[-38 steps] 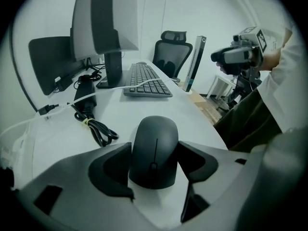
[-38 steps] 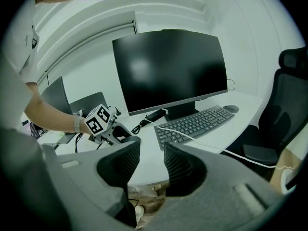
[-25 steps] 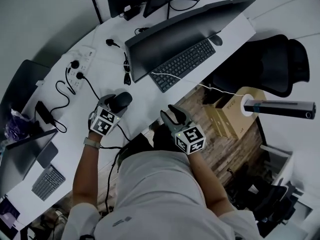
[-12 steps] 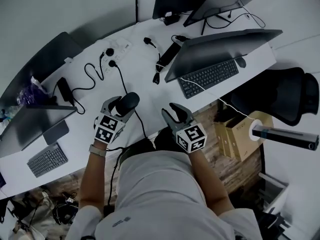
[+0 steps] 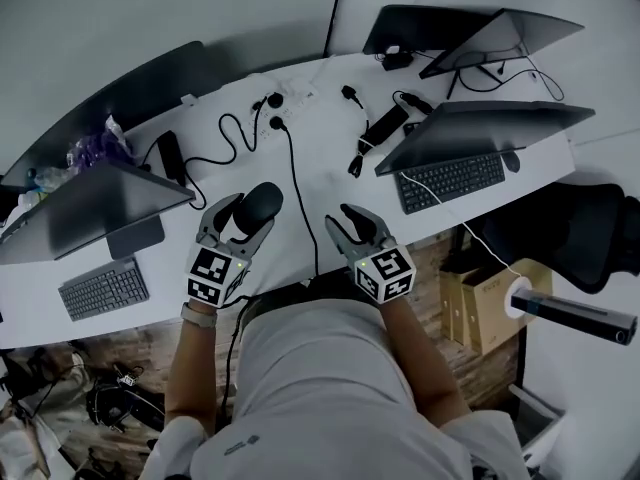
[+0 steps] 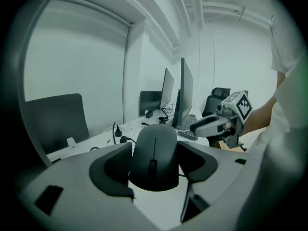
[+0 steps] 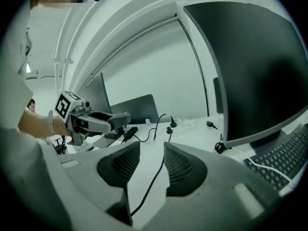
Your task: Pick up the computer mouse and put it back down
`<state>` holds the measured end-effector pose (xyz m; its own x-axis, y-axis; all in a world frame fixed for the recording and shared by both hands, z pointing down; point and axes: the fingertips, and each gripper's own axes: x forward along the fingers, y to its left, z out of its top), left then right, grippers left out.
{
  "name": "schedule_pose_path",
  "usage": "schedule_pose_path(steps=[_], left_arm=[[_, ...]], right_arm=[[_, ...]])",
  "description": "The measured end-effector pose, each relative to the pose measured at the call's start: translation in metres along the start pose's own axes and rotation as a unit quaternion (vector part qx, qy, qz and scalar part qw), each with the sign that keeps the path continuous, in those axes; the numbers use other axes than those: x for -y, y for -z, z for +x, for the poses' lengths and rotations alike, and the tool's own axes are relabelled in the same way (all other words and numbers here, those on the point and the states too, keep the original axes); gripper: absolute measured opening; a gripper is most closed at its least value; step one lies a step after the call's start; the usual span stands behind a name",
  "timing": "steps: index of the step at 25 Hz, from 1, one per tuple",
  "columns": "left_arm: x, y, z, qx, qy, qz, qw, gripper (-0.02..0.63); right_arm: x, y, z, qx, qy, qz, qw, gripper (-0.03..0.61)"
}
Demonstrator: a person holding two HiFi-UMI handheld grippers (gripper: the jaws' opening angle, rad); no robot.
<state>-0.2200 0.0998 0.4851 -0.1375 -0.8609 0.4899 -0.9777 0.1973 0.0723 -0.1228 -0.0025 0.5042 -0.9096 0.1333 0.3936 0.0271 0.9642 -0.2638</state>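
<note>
My left gripper (image 5: 243,218) is shut on a dark grey computer mouse (image 5: 259,205), which it holds over the near part of the white desk (image 5: 300,183). In the left gripper view the mouse (image 6: 155,150) fills the gap between the two pads (image 6: 115,170), wheel side toward the camera. My right gripper (image 5: 353,224) hovers a short way to the right at about the same height. Its jaws (image 7: 151,162) stand a narrow gap apart with nothing between them; only the desk and a black cable (image 7: 153,179) show through.
A black cable (image 5: 298,183) runs from plugs (image 5: 276,122) across the desk between the grippers. Monitors (image 5: 95,208) (image 5: 480,128), keyboards (image 5: 104,288) (image 5: 455,179) and a power brick (image 5: 384,124) flank the spot. Cardboard boxes (image 5: 480,303) and an office chair (image 5: 590,233) stand at the right.
The head view has swung left, so the desk and monitors have slid right in the picture. Both grippers keep their places; the left one still holds the mouse.
</note>
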Motion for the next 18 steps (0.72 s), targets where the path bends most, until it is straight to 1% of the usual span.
schedule_pose_path(steps=[3,8,14,18], left_arm=[[-0.005,-0.010,-0.020,0.038,-0.010,-0.021,0.9990,0.285],[-0.011,-0.024,-0.049,0.089,-0.031,-0.036,0.9949,0.285],[-0.023,-0.034,-0.079,0.138,-0.063,-0.052,0.9871,0.285],[-0.025,-0.042,-0.098,0.153,-0.072,-0.058,0.9839,0.285]], right_arm=[[-0.012,-0.007,0.011,0.001,-0.018,-0.010,1.000,0.155],[-0.028,-0.016,0.023,0.004,-0.040,-0.027,0.999,0.155],[-0.043,-0.026,0.030,0.009,-0.061,-0.043,0.997,0.155],[-0.051,-0.027,0.030,0.008,-0.068,-0.051,0.996,0.155]])
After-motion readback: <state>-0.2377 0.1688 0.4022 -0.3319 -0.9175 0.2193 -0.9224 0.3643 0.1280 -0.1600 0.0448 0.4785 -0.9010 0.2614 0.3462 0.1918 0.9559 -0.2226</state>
